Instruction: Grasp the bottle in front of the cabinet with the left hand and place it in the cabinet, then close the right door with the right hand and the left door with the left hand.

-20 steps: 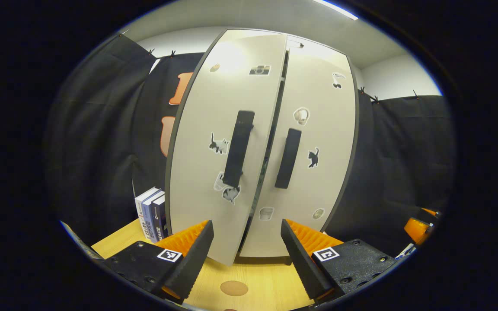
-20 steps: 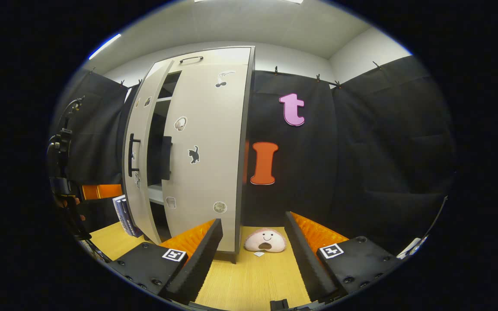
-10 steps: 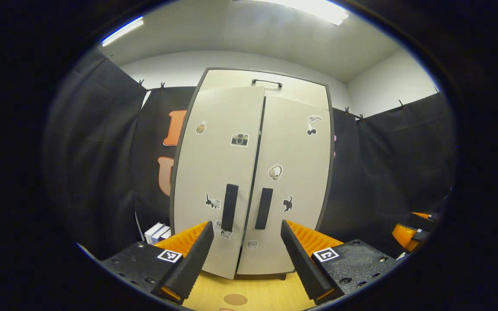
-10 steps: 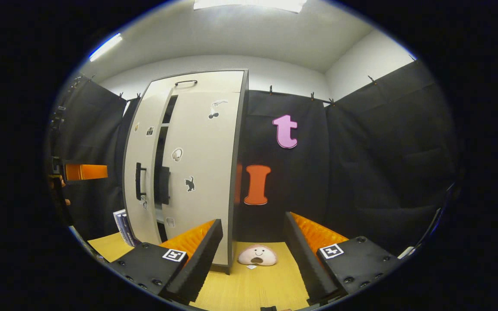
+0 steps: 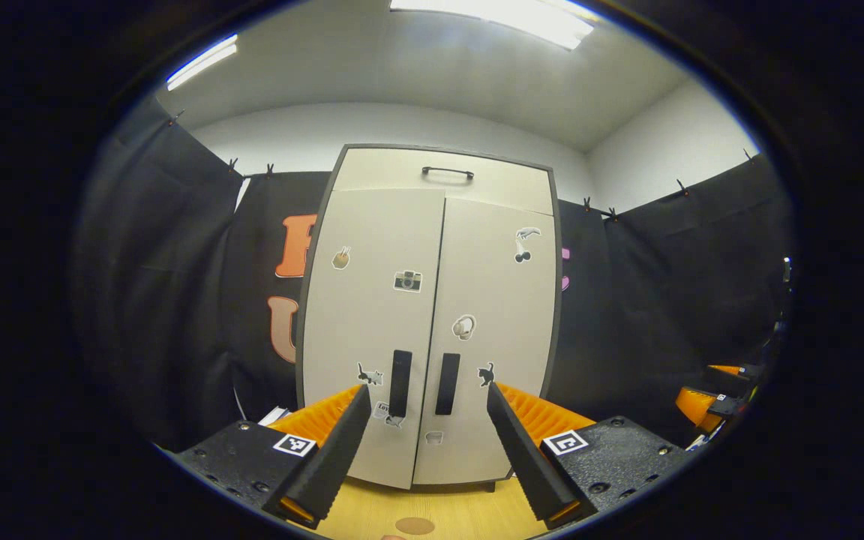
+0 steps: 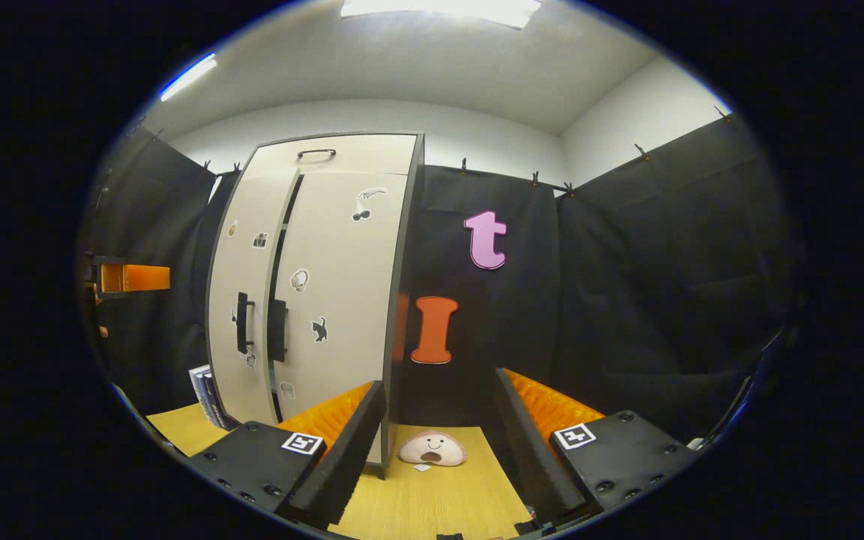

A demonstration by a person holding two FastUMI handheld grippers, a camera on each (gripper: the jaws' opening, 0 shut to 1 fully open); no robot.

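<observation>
Bright ceiling light panel overhead, slight glare; sharp focus; strong fisheye bending at edges.

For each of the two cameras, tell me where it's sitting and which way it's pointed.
Left gripper view: rides the left tongs, facing the cabinet head-on; both doors look shut; its own open fingers frame the two door handles.
Right gripper view: rides the right tongs, right of the cabinet, seeing it obliquely, with a plush toy on the table; the left tongs appear at far left.
Shared: cabinet, door handles, table.
</observation>
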